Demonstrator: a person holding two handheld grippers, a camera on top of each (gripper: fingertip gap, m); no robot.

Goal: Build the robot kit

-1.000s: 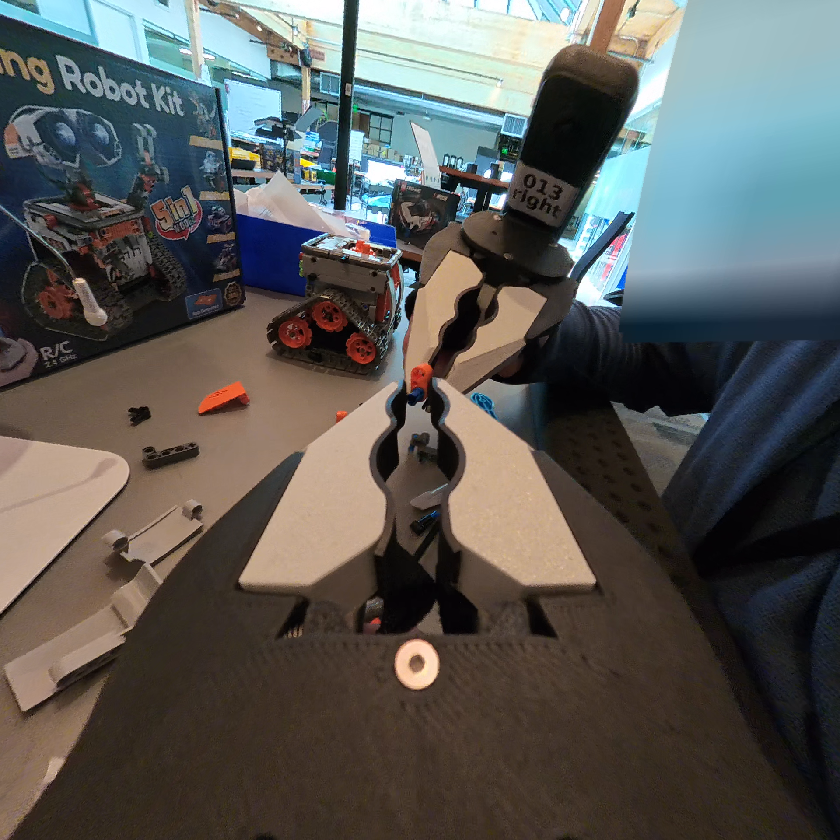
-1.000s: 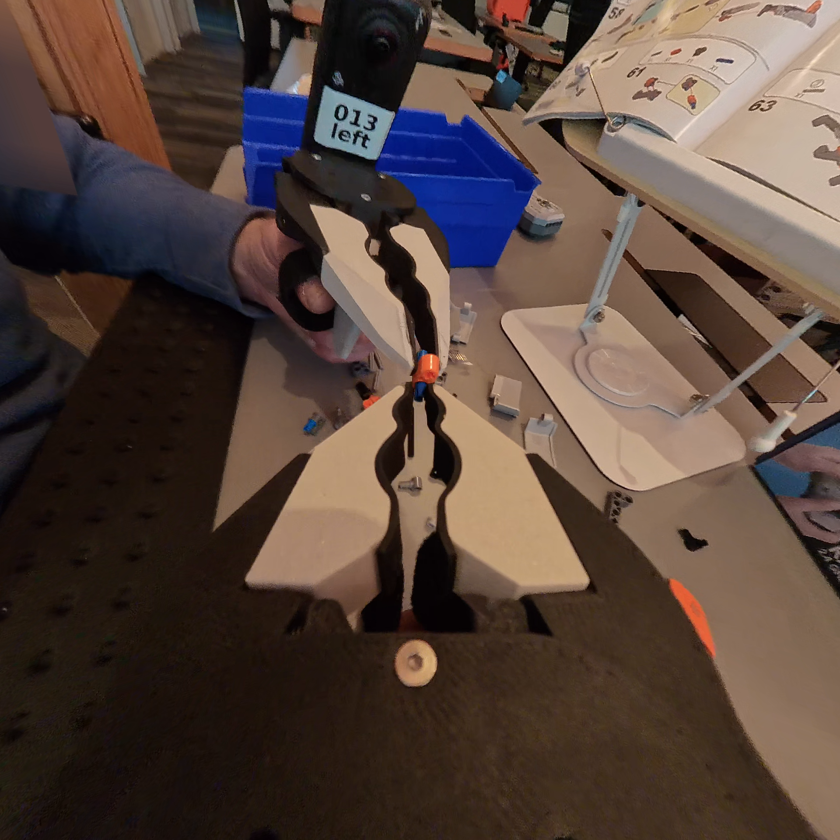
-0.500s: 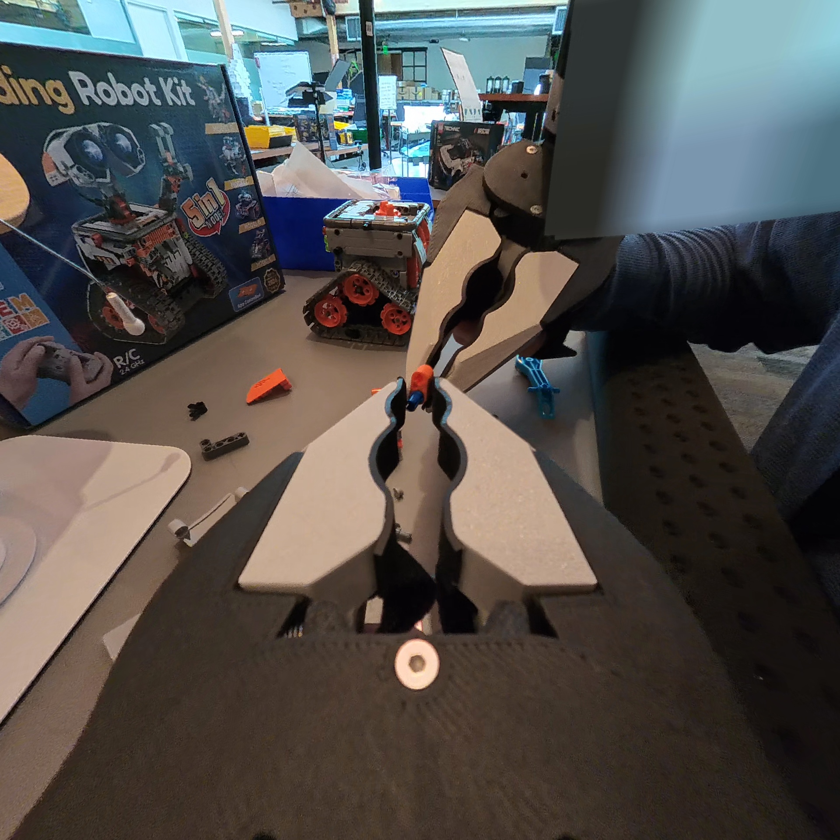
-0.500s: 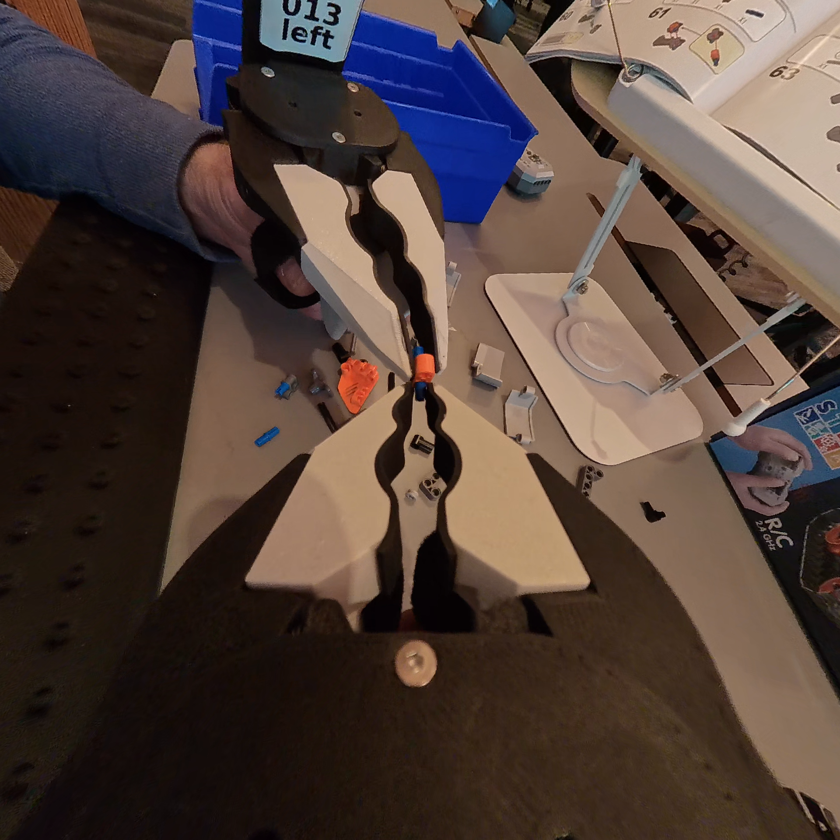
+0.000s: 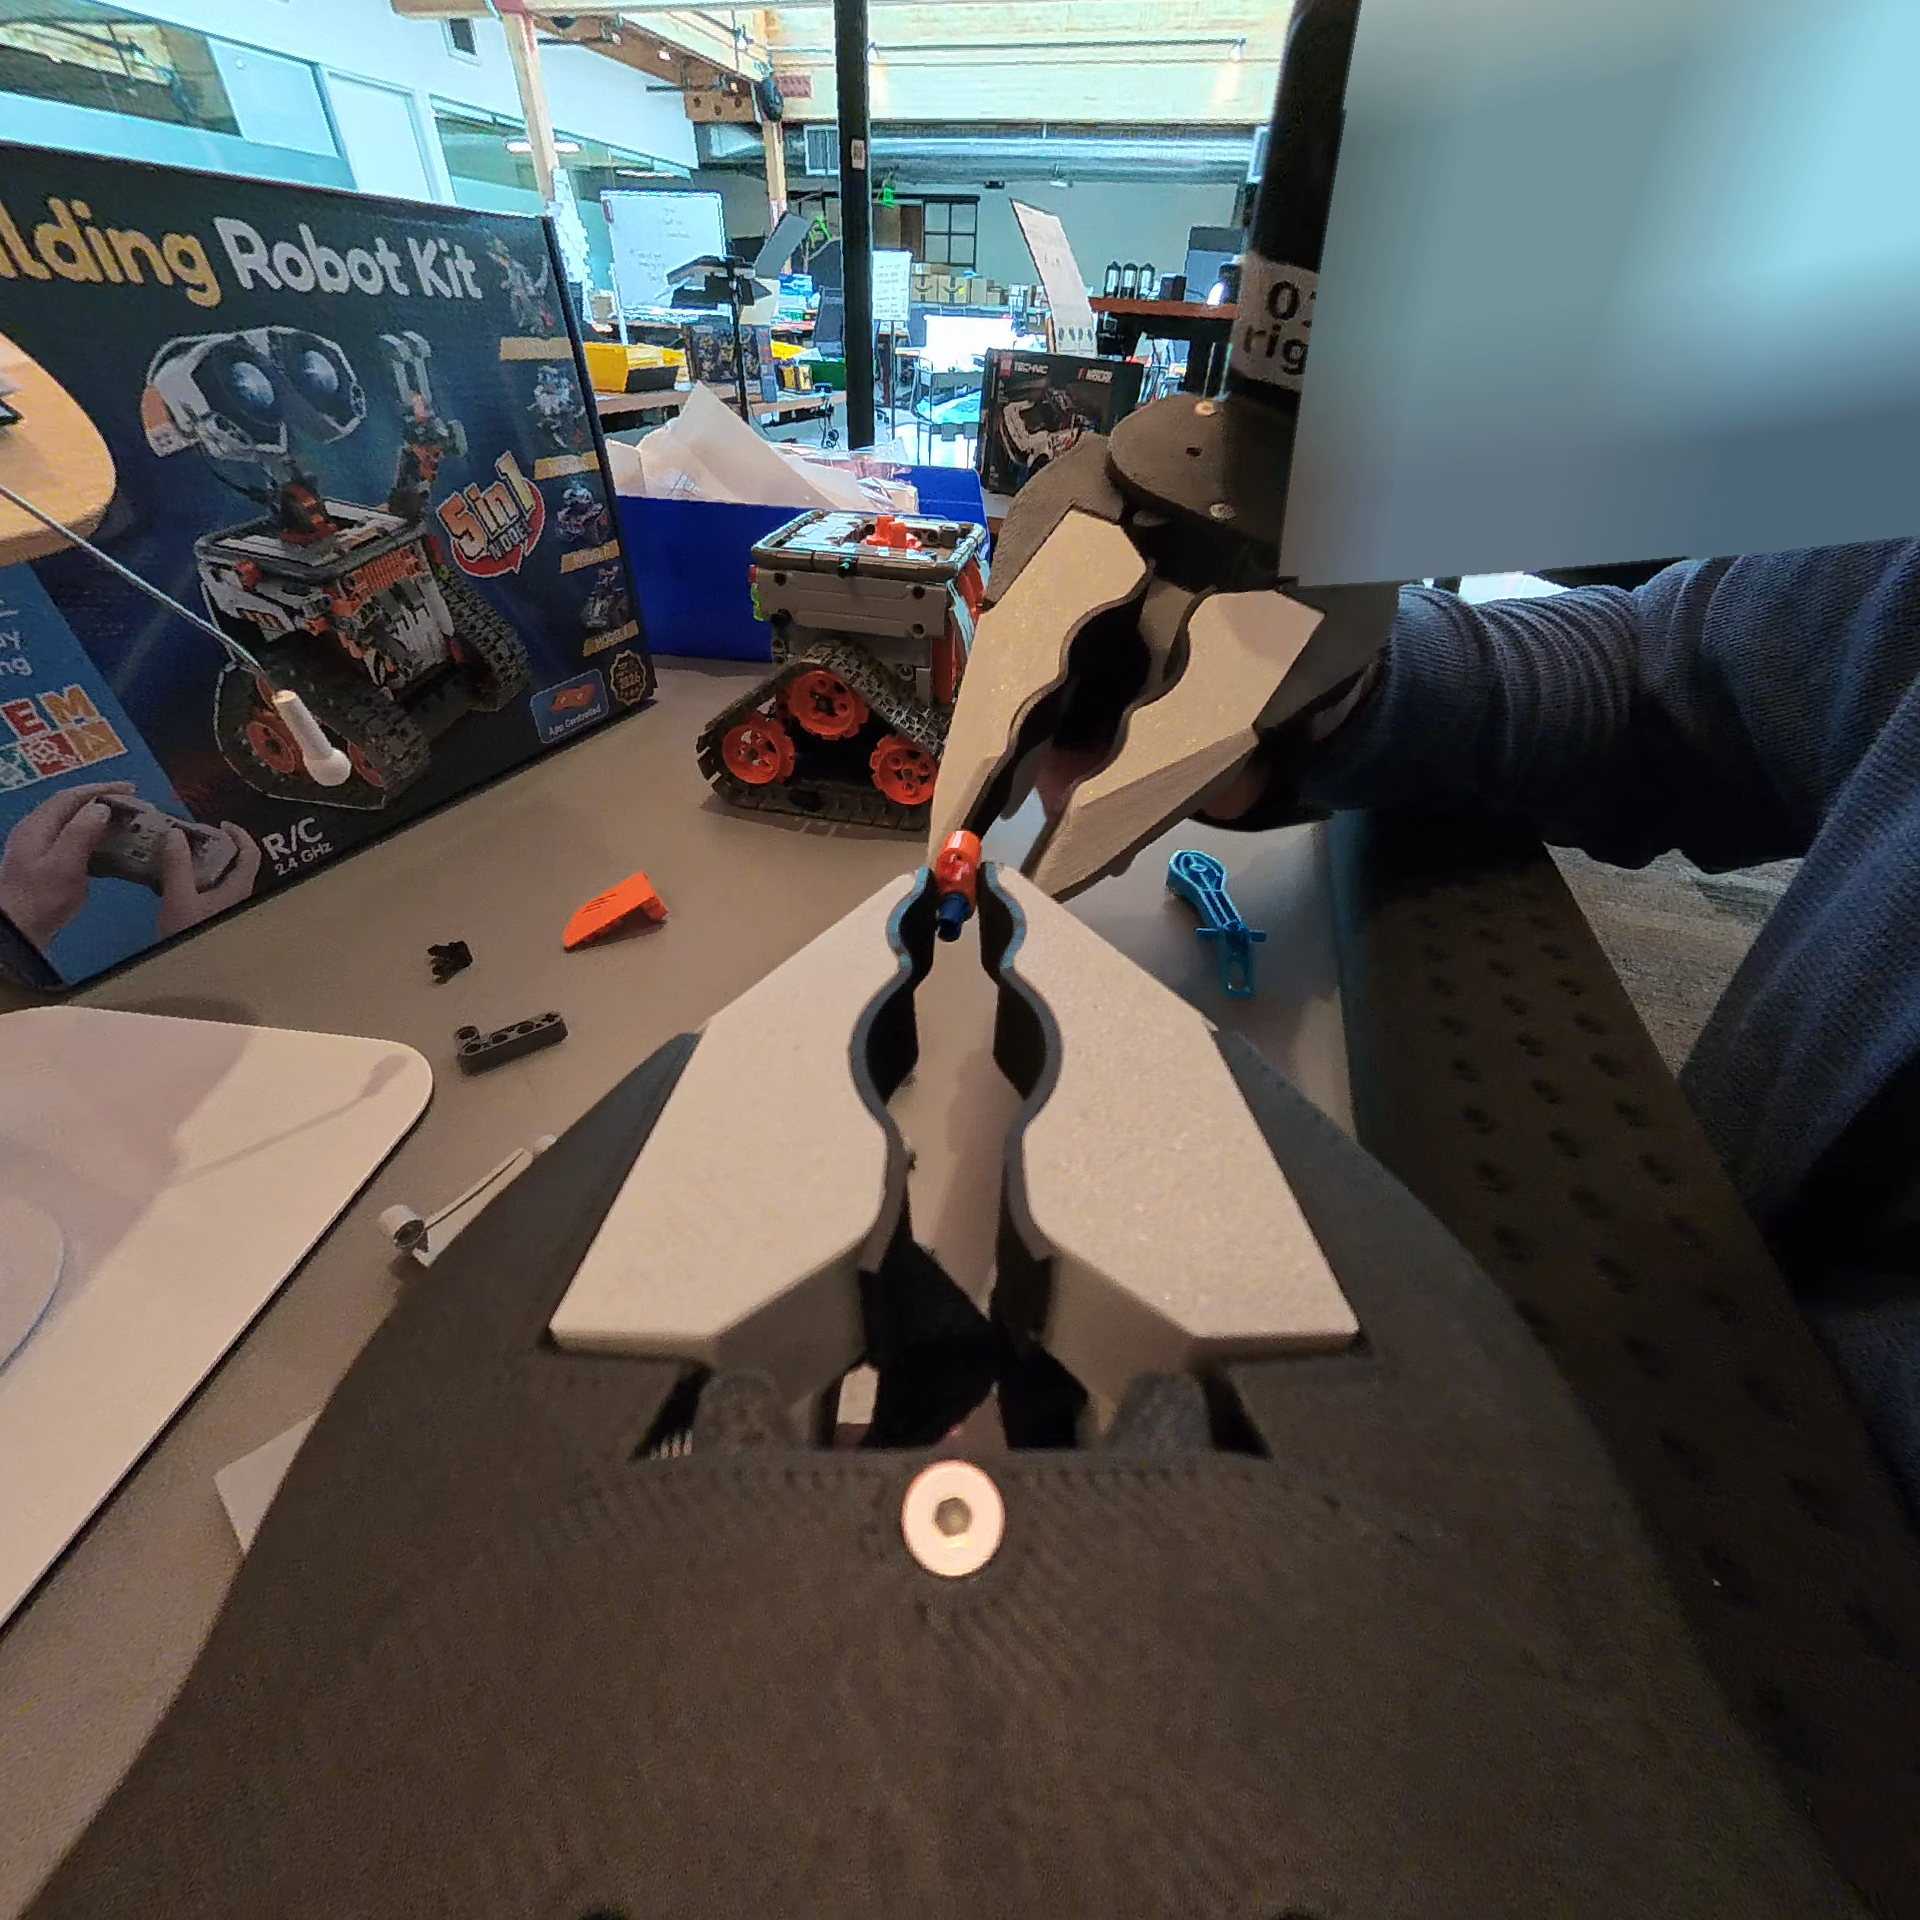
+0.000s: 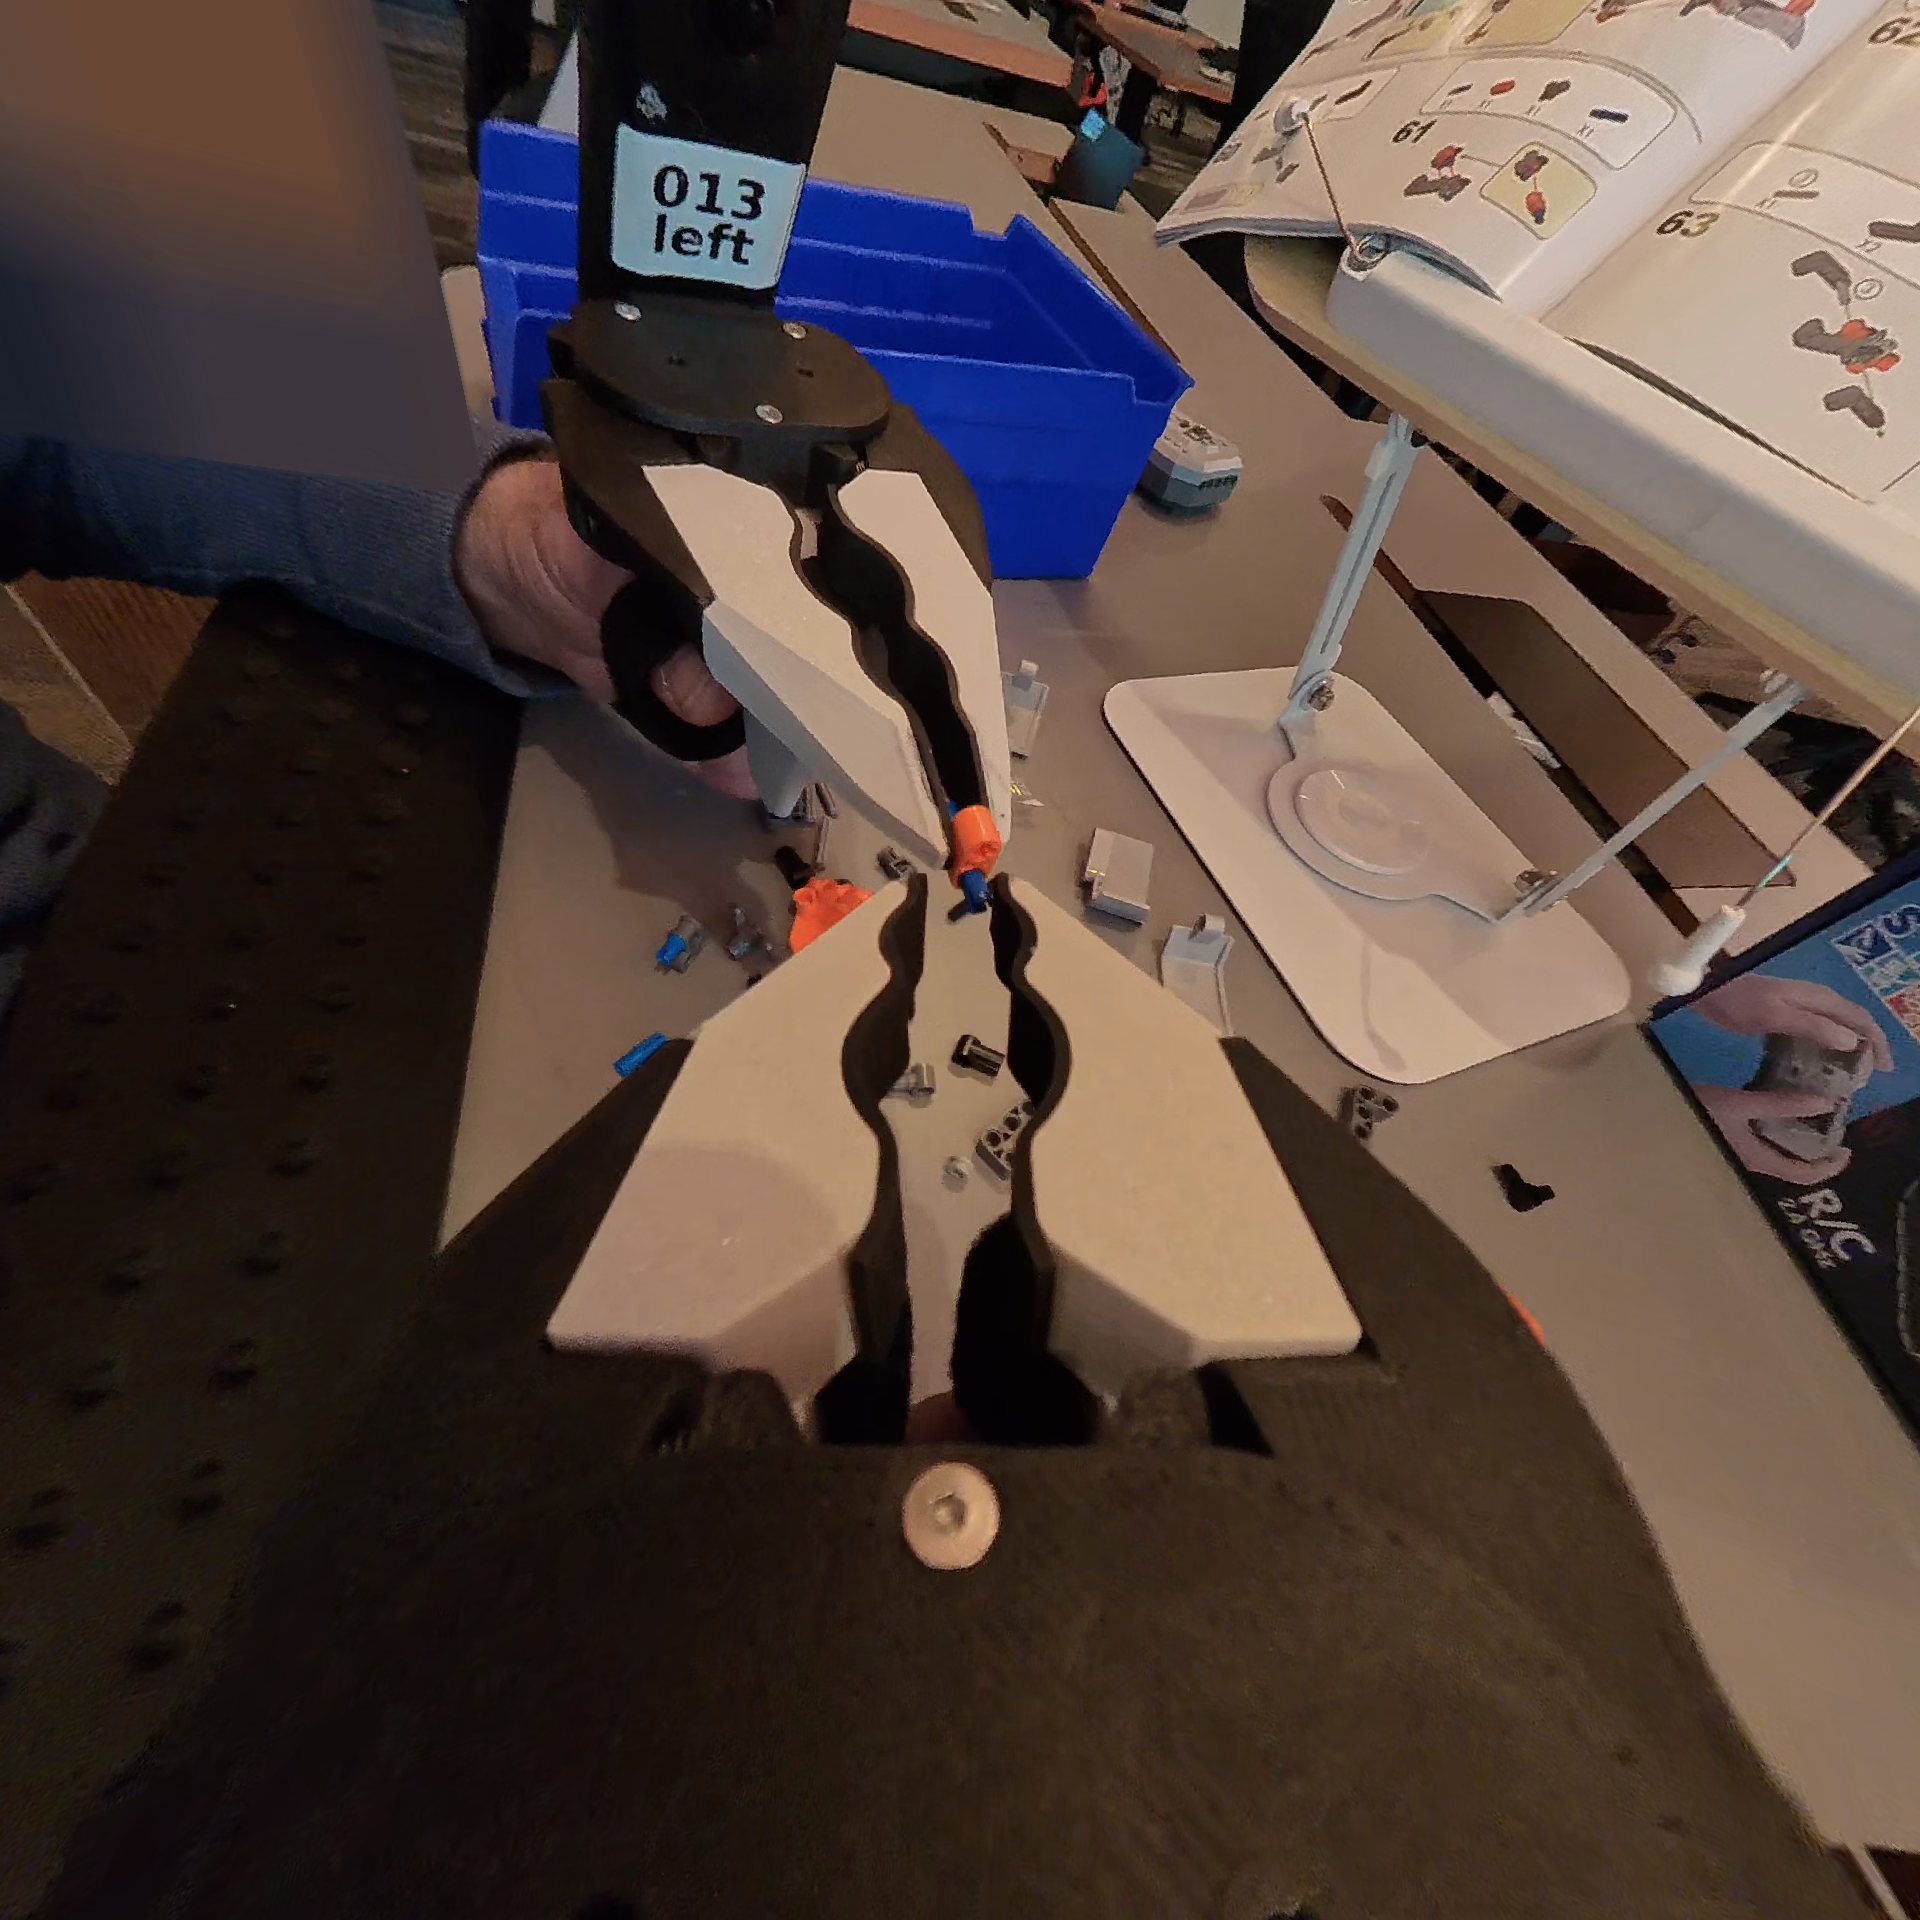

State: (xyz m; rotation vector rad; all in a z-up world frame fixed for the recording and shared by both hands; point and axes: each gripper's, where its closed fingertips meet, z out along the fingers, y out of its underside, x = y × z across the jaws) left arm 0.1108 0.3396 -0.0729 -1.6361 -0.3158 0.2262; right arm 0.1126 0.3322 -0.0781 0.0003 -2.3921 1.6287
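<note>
My left gripper point(image 5: 953, 885) is shut on a small orange bush with a blue pin through it point(image 5: 957, 871) and holds it above the grey table point(image 5: 727, 935). In the right wrist view the left gripper point(image 6: 975, 850) comes in from above with the bush point(image 6: 975, 831) pinched at its tips. My right gripper point(image 6: 958, 889) meets it tip to tip. Its jaws stand a little apart around the pin's blue end point(image 6: 971, 891). In the left wrist view the right gripper point(image 5: 995, 860) shows a clear gap between its fingers. A hand holds each gripper.
A tracked robot model point(image 5: 852, 675), a kit box point(image 5: 291, 520) and a blue bin point(image 6: 935, 343) stand on the table. A white stand base point(image 6: 1351, 883) carries an open booklet point(image 6: 1662, 156). Loose parts lie about: an orange wedge point(image 5: 613, 909), a black beam point(image 5: 511, 1039), a blue tool point(image 5: 1210, 914). Less than 4 cm separates the two grippers' tips. Left tips and right tips are each some 20 centimetres from the black beam point(image 5: 511, 1039).
The right gripper's jaws have opened somewhat around the pin. Both grippers have shifted together over the table, with the bush still in the left gripper's tips.
</note>
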